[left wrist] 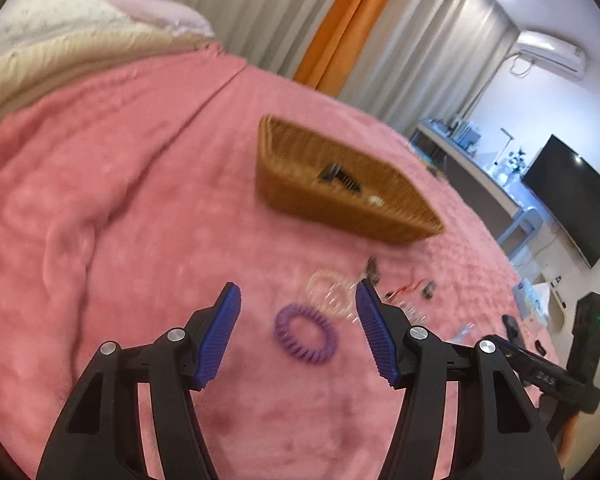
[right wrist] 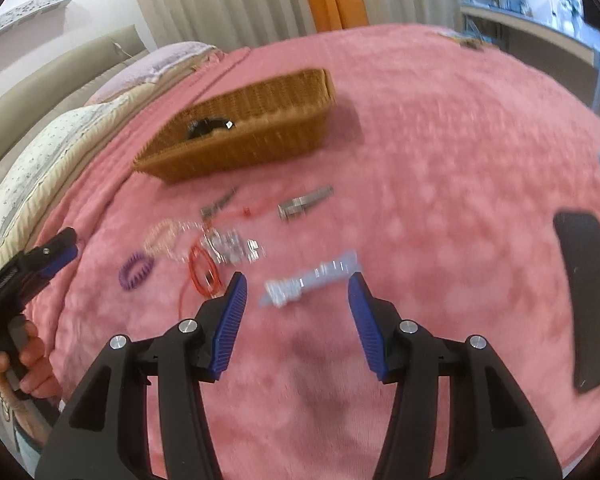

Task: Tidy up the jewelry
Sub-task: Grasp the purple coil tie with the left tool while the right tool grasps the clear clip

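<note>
The jewelry lies scattered on the pink bed cover (right wrist: 440, 152) in front of the wicker basket (right wrist: 260, 132): a purple coil band (left wrist: 305, 339), a clear coil band (left wrist: 332, 293), a red cord (right wrist: 204, 270) and a silvery clip (right wrist: 312, 278). The left claw (left wrist: 298, 336) hangs wide open and empty over the purple band, and the right claw (right wrist: 298, 320) gapes equally wide, empty, just short of the silvery clip.

A home bedroom is showing here: a pink fleece blanket (left wrist: 120, 200) is covering a bed, pillows (right wrist: 40, 152) are lying against a padded headboard (right wrist: 60, 68), and pleated curtains (left wrist: 260, 12) are hanging behind. A wall air conditioner (left wrist: 548, 50) and a television (left wrist: 572, 196) are sitting opposite.
</note>
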Tool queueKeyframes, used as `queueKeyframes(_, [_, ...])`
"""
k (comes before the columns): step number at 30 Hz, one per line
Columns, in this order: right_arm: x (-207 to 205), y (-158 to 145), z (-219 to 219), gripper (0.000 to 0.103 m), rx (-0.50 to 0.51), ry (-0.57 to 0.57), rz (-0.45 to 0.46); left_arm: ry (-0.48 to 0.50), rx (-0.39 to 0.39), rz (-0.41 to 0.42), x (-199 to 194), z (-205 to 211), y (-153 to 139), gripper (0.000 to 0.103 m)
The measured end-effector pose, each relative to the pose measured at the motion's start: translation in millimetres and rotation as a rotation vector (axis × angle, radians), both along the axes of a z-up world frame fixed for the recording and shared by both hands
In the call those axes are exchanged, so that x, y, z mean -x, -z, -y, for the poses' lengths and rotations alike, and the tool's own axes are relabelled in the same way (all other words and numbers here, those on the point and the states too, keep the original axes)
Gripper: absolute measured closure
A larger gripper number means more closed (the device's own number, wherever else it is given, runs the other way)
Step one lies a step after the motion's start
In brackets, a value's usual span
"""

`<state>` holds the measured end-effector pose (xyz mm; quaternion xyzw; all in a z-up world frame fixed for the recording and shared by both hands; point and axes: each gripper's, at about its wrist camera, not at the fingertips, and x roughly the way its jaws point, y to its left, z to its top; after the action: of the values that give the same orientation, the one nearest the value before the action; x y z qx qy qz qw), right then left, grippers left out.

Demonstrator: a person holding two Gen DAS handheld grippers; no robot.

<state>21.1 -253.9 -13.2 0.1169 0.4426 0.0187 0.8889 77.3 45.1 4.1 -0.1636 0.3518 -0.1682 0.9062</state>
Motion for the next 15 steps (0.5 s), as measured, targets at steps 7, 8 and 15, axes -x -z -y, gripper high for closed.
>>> queueKeyframes(7, [-2, 17, 8, 0.054, -0.073, 0.017, -0.044, 0.024, -0.027, -0.081, -15, 7, 26, 0.053])
queueKeyframes(8, [-5, 20, 10, 0.054, -0.099, 0.019, -0.053, 0.03, -0.031, -0.105, -19, 8, 32, 0.054])
queueKeyframes(15, [-33, 30, 14, 0.054, -0.177, 0.054, -0.077, 0.06, -0.058, -0.128, -21, 15, 44, 0.06])
